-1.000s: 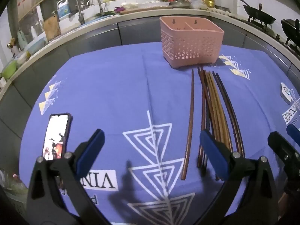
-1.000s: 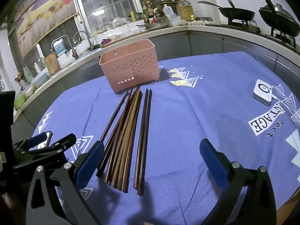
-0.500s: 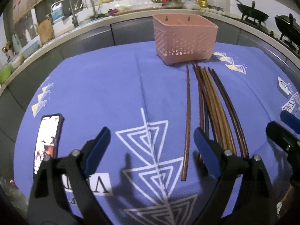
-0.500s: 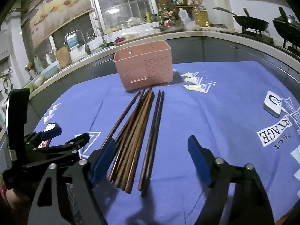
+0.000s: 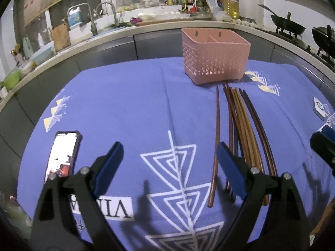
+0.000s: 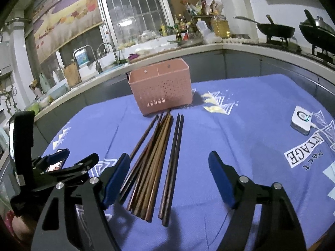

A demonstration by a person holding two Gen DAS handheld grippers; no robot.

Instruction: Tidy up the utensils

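Both grippers wide apart, empty: left gripper (image 5: 168, 163), right gripper (image 6: 168, 175). Chopsticks (image 6: 156, 161) lie bundled on blue-clothed counter (image 6: 240, 125), tips near pink basket (image 6: 161, 89).

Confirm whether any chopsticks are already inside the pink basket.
No: in the left wrist view the pink basket shows two empty compartments, and the chopsticks all lie on the blue cloth before it.

Home kitchen, sink taps (image 6: 92, 56), woks on burners (image 6: 276, 30), oil bottles (image 6: 219, 26) along the counter
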